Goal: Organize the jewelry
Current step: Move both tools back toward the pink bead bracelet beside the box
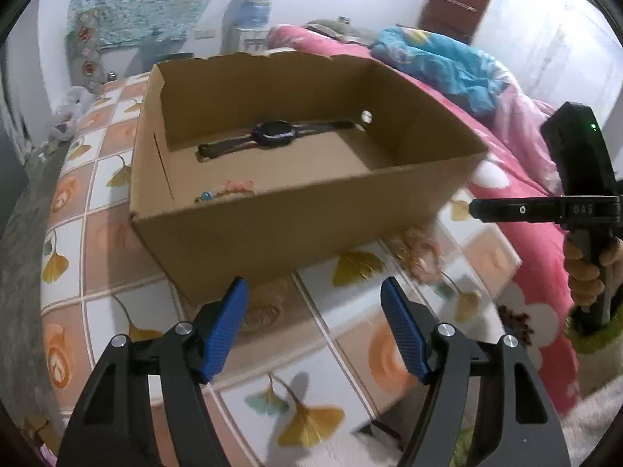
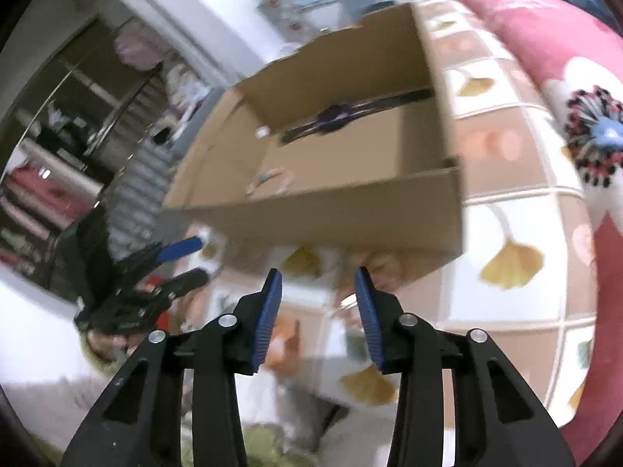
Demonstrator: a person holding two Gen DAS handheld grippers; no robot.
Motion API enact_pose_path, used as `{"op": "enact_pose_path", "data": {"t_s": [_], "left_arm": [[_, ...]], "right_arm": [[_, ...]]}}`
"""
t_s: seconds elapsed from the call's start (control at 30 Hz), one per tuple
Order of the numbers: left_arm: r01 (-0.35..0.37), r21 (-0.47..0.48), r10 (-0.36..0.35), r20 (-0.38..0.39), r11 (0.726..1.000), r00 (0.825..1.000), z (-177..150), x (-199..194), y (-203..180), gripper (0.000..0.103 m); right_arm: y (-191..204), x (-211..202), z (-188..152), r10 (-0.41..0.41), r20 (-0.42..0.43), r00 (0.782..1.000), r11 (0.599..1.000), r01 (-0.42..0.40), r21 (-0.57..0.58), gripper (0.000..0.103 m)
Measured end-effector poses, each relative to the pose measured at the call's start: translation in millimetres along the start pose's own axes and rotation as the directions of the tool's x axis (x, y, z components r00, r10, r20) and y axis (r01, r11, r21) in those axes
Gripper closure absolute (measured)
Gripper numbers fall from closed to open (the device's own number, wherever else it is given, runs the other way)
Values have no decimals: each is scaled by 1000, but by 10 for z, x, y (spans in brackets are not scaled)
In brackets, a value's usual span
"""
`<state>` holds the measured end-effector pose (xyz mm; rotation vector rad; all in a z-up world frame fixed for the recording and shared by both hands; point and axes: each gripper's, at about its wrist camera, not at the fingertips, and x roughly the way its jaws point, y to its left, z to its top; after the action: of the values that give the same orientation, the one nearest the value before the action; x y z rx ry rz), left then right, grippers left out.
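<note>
An open brown cardboard box (image 1: 296, 210) stands on a bed covered with a checked sheet printed with yellow ginkgo leaves and orange squares (image 1: 342, 334). Inside the box, a dark wristwatch with a round black face and long black straps (image 1: 272, 134) lies flat against the far wall, and a bracelet of pale pink and blue beads (image 1: 227, 190) lies on the box floor just behind the near wall. Outside the box, near its right front corner, another string of pinkish beads (image 1: 412, 253) lies on the sheet, blurred. The left tongs (image 1: 313, 327), black with blue ribbed pads, hover above the sheet in front of the box with the pads well apart and nothing between them. The right tongs (image 2: 317, 303) hover in front of the box too, their blue pads parted by a narrower gap, also empty. In the left wrist view, a hand (image 1: 588, 268) grips the black handle of the right tool at the right edge. A pink quilt with white flowers (image 1: 533, 233) lies to the right of the sheet, a blue patterned blanket (image 1: 440, 66) is bunched behind it, and a brown wooden cabinet (image 1: 455, 0) stands against the far wall. The right wrist view is smeared by motion.
</note>
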<state>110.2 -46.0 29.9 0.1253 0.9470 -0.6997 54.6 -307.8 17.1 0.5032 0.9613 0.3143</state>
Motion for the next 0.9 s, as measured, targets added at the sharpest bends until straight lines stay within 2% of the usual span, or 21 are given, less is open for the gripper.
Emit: {"op": "enact_pose_path", "data": {"t_s": [0.07, 0.17, 0.27, 0.33, 0.47, 0.6, 0.77, 0.83, 0.9], "left_arm": [[-16, -16, 17, 20, 1000, 1000, 74, 45, 40, 33], [-40, -47, 43, 53, 998, 998, 185, 89, 118, 33], [-50, -91, 58, 87, 995, 995, 264, 129, 199, 33], [-39, -114, 51, 104, 993, 993, 263, 138, 221, 30], [-57, -80, 65, 95, 995, 993, 127, 191, 129, 23], [-83, -47, 84, 27, 995, 996, -83, 318, 58, 18], [-129, -49, 128, -37, 990, 991, -295, 430, 77, 15], [-152, -55, 149, -43, 987, 988, -338, 455, 88, 12], [-175, -47, 173, -43, 983, 984, -362, 469, 81, 9]], "right_arm": [[-84, -16, 69, 6, 38, 999, 1000, -7, 28, 66], [-186, 8, 208, 53, 97, 994, 996, -59, 69, 66], [-213, -10, 267, 35, 158, 987, 997, -44, 58, 66], [-204, -46, 257, 11, 185, 983, 999, -18, 39, 62], [-200, -185, -39, -97, 214, 972, 992, 111, -54, 37], [-188, -208, -461, -209, 181, 961, 960, 236, -148, 17], [-251, -66, -789, -296, 81, 952, 929, 306, -208, 15], [-247, 18, -810, -328, 60, 943, 915, 333, -227, 14], [-222, 80, -815, -361, 64, 930, 894, 365, -259, 8]]}}
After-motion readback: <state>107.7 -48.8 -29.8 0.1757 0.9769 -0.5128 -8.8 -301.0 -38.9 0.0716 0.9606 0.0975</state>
